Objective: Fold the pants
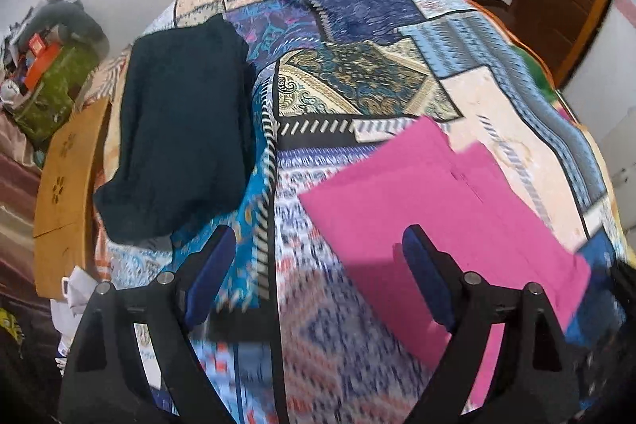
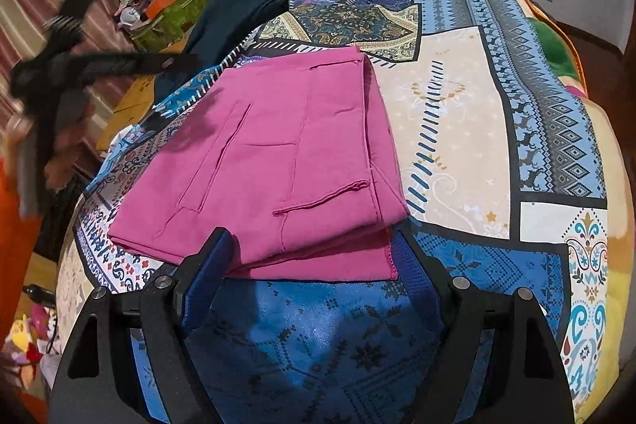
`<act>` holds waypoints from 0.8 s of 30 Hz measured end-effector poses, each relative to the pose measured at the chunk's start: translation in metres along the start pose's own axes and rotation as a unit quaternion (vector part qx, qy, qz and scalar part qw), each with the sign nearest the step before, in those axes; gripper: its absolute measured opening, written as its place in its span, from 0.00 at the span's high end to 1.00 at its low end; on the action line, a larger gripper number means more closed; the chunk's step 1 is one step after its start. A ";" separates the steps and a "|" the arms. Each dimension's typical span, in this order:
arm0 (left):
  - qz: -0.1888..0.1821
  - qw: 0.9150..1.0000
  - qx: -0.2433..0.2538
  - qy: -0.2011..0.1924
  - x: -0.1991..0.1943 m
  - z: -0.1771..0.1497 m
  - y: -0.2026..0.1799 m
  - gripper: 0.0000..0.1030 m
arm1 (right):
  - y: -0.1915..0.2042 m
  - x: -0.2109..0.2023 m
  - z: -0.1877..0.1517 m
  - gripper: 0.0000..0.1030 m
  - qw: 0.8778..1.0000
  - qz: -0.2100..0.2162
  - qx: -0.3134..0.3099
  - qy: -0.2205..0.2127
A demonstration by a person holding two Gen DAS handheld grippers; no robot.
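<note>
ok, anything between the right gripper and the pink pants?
Nothing visible. The right gripper is open, its fingertips at the near edge of the folded pink pants, only bedspread between them. The dark garment lies beyond.

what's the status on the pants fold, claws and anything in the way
Both claws open and empty, left claw, right claw. Pink pants lie folded flat on the patterned bedspread. Dark garment lies apart, nothing in the way.
</note>
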State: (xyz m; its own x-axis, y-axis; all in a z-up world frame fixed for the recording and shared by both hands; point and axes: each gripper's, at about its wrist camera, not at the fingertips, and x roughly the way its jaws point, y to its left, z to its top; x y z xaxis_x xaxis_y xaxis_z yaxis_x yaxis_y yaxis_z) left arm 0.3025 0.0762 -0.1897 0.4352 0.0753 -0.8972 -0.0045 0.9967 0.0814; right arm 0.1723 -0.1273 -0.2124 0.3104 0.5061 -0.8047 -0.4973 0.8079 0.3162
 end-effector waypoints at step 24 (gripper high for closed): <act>-0.009 0.996 0.040 0.084 0.034 -0.048 0.003 0.12 | -0.026 -0.027 0.011 0.23 0.999 -0.004 0.038 -0.031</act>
State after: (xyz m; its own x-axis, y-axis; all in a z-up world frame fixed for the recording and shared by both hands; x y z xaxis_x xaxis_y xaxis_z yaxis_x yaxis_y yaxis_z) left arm 0.2742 0.0827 -0.2404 0.2772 0.0681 -0.9584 0.0765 0.9927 0.0927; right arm 0.1859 -0.1581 -0.1936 0.3642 0.5160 -0.7753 -0.4319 0.8311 0.3502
